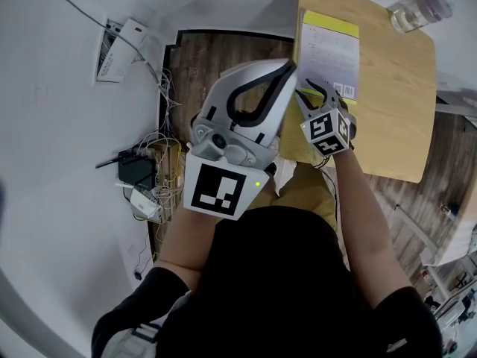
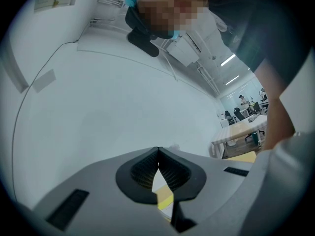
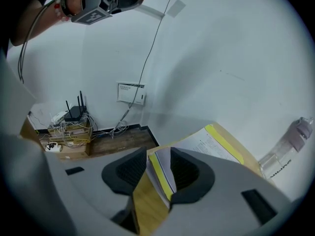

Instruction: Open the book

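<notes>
Wooden table point(image 1: 402, 88) by white wall point(image 3: 221, 58): right tool point(image 3: 158, 171) apart astride the book point(image 1: 328, 47), left tool point(image 2: 158, 151) together.

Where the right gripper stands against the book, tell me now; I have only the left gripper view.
Observer: The right gripper has its jaws apart around the near corner of the book, which lies on the table.
Operator: Say whether it is gripping.
Observer: Not that I can see. Table wood shows between one pad and the pages.
Operator: Report anything else on that table.
Observer: A clear bottle sits at the far corner, apart from the book.
</notes>
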Available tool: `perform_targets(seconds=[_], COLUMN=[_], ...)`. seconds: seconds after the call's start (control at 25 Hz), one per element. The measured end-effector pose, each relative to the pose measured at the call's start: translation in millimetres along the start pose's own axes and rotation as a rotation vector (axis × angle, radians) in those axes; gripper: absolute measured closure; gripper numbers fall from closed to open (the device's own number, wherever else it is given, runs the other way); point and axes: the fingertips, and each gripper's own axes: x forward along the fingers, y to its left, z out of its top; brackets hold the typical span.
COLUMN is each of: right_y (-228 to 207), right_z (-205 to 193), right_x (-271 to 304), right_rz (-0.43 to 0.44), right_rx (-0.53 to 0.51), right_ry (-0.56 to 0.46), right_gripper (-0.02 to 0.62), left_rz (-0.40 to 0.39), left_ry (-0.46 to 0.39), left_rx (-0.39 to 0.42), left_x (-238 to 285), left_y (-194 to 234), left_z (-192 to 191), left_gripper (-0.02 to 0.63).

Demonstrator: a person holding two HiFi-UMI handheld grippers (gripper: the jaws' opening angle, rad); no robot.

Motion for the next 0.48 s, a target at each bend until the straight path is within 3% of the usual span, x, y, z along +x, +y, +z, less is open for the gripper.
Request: perform_targets(seconds=[0.28,0.4,0.48], right_y=[-3.3,-1.5,-2.7], right_z=[-4.4,-3.9,-3.7], right_x=[4.2,2.8,1.0], right_rz=[-0.026,-0.045,-0.056], right_rx=[0.006,-0.028,-0.023], right_ry=[0.024,0.019,0.008], right_gripper=[0.435,0.530,0.548], left_rz=[0.002,-0.001,0.000], left_ry=[-0.006,-0.003,-0.001], left_rx=[-0.004,-0.009,-0.009], left_x=[-0.5,0.0,0.6], left_y=[1.5,0.9,1.6], left_z=[-1.4,-2.8,-3.5], left_gripper=[0.595,0.595,0.595])
